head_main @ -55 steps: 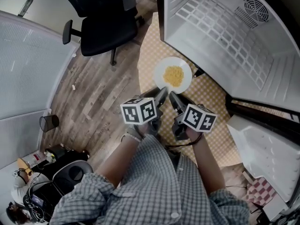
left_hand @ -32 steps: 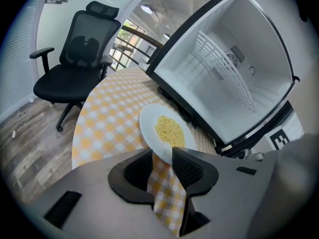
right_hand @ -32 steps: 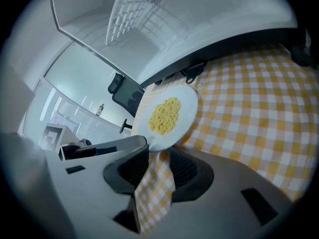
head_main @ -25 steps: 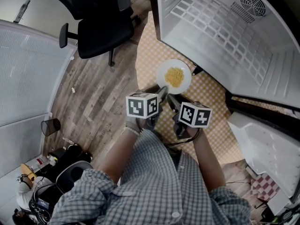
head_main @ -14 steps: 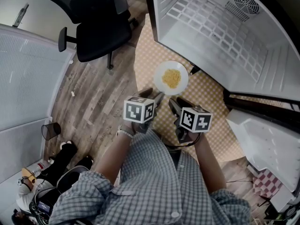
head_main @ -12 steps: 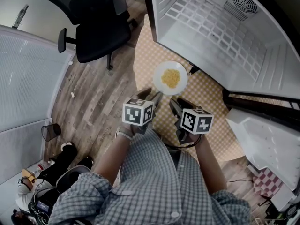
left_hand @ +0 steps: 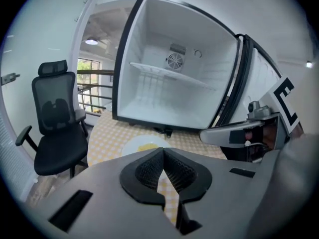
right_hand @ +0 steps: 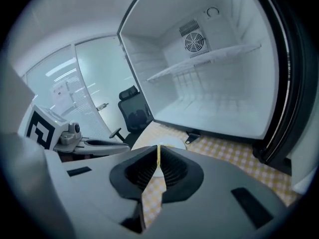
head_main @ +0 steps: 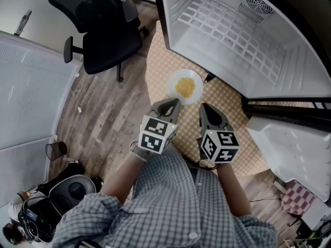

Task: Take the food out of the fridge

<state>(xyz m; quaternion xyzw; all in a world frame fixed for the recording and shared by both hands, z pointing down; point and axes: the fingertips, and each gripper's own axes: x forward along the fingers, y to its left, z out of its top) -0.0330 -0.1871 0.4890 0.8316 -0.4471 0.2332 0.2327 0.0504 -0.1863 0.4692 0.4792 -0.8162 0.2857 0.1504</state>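
Observation:
A white plate (head_main: 173,82) of yellow food (head_main: 185,87) rests on the checked tablecloth (head_main: 227,99) in front of the open, empty fridge (head_main: 232,35). Both grippers hover just short of the plate, side by side. My left gripper (head_main: 174,103) and my right gripper (head_main: 204,107) have just been closing and now stand shut with nothing between their jaws. The left gripper view shows its shut tips (left_hand: 163,151) over the plate (left_hand: 140,144). In the right gripper view the shut tips (right_hand: 158,150) hide most of the plate (right_hand: 173,144).
A black office chair (head_main: 103,27) stands on the wood floor left of the table. The fridge door (head_main: 295,149) hangs open at the right. A small waste bin (head_main: 54,150) sits by the partition at the left. The fridge's wire shelf (left_hand: 167,73) is bare.
Both grippers lifted and drew back from the plate's near rim, rolled, and their jaws went from open to shut. The plate stayed on the table.

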